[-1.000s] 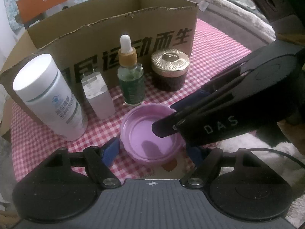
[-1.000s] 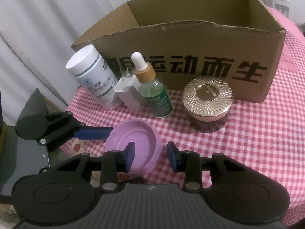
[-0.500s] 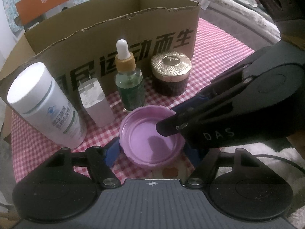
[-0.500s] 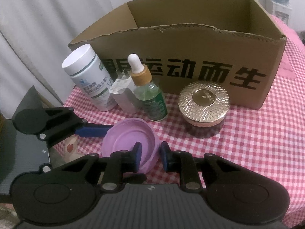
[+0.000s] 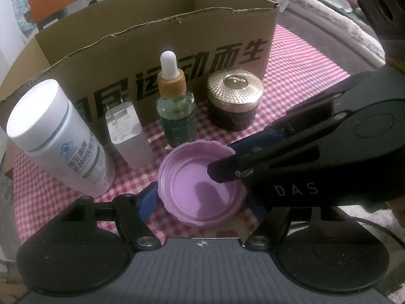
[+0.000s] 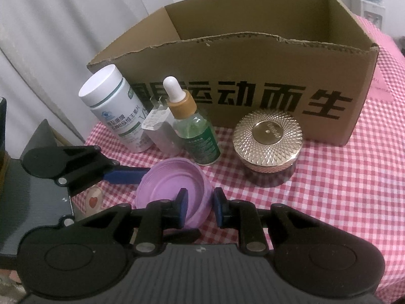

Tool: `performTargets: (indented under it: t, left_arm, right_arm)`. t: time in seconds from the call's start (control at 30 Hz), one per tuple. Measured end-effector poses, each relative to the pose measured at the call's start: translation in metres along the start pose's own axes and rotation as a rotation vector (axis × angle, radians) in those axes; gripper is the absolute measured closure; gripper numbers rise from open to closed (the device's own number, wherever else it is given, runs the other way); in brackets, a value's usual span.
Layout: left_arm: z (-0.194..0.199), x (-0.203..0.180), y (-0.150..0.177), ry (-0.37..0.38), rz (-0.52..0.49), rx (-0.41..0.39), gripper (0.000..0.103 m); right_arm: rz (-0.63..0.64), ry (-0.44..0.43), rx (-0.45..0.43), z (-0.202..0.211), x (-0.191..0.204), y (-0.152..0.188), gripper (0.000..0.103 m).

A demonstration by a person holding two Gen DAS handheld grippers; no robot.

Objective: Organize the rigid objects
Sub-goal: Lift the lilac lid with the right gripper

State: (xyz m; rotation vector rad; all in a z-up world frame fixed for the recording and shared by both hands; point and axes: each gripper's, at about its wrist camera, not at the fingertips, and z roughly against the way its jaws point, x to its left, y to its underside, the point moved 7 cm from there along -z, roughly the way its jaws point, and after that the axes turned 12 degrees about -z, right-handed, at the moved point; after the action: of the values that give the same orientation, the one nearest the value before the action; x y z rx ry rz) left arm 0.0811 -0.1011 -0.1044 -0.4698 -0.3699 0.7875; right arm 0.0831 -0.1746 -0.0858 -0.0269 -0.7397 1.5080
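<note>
A purple plastic lid (image 5: 200, 185) lies open side up at the front of the checked table. My left gripper (image 5: 202, 202) is shut on the purple lid across its width, one blue finger (image 5: 148, 198) on each side. My right gripper (image 6: 198, 204) is shut on the same lid's rim (image 6: 174, 190), one finger inside and one outside. Behind stand a white pill bottle (image 5: 58, 139), a white charger plug (image 5: 126, 134), a green dropper bottle (image 5: 176, 111) and a gold-lidded jar (image 5: 235, 98). An open cardboard box (image 5: 162, 43) stands behind them.
The red-and-white checked tablecloth (image 6: 329, 190) runs to the right of the jar. The right gripper's black body (image 5: 329, 157) crosses the left wrist view's right side. A white curtain (image 6: 50, 38) hangs at the table's left. A grey sofa (image 5: 329, 7) is at the far right.
The right gripper's fingers have narrowed onto the lid's rim. The lid has tilted and shifted slightly between the two grippers. Both views sit a little closer to the objects.
</note>
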Motion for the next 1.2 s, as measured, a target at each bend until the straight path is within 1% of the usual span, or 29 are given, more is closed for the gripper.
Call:
performTargets:
  t: [0.57, 1.2]
  left_arm:
    - [0.0, 0.002, 0.0, -0.015, -0.017, -0.001, 0.03]
    - [0.014, 0.004, 0.002, -0.036, -0.019, -0.022, 0.03]
  right_arm:
    - [0.005, 0.001, 0.004, -0.001, -0.001, 0.0, 0.079]
    - [0.021, 0.005, -0.016, 0.003, 0.005, -0.002, 0.079]
